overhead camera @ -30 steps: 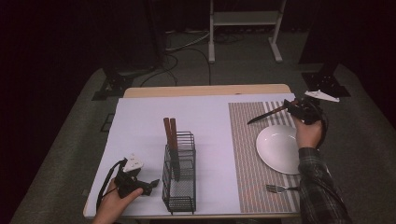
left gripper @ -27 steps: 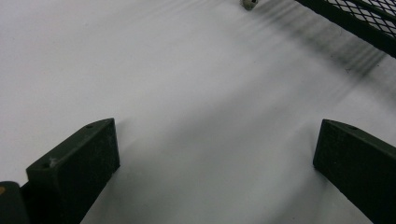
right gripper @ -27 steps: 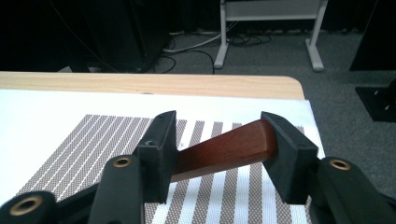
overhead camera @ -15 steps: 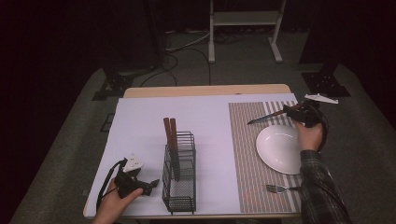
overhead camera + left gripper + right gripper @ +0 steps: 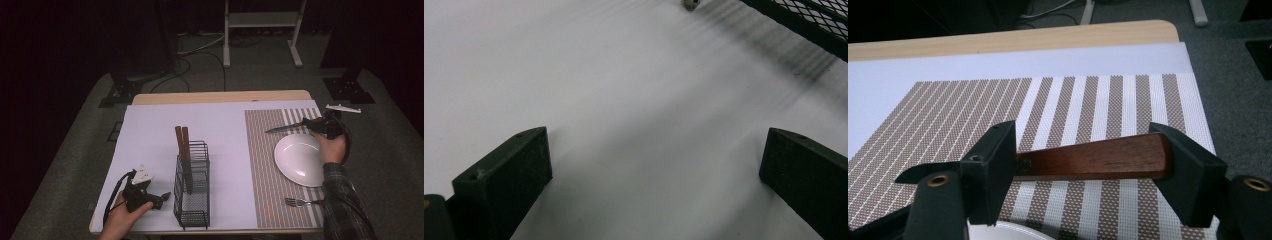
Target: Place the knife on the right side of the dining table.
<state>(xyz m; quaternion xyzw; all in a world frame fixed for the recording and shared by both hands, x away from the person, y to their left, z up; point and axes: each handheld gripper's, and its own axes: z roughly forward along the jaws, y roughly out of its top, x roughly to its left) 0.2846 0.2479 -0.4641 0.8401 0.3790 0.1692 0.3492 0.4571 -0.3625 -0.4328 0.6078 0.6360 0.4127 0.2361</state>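
The wooden-handled steel knife (image 5: 1098,160) is the item in hand. It lies crosswise between the jaws of the right gripper (image 5: 1088,167), which pinch the brown handle from both ends, so the blade runs out past the left jaw. In the high view the knife (image 5: 287,126) sits just above the far edge of the round white plate (image 5: 300,159), over the brown-and-white striped woven placemat (image 5: 265,150), blade pointing toward the table centre. A grip on the handle rather than the blade gives the pads a broad, flat, non-slip surface and keeps the edge clear of them; whether the knife touches the mat cannot be told.

A silver fork (image 5: 300,202) lies on the near edge of the placemat, on the person's side of the plate. Judged from this layout, the work is a place setting, with the knife being brought to a position beside the plate.

The black wire-mesh cutlery rack (image 5: 192,185) stands on the white table covering (image 5: 150,130), well apart from the plate. Two more brown wooden handles (image 5: 182,145) stand upright in it, handle up for easy gripping.

The left gripper (image 5: 142,196) rests just beside the rack, near the table's front edge. Its jaws are spread wide with nothing between them; the left gripper view shows bare white covering and a corner of the rack (image 5: 809,25).
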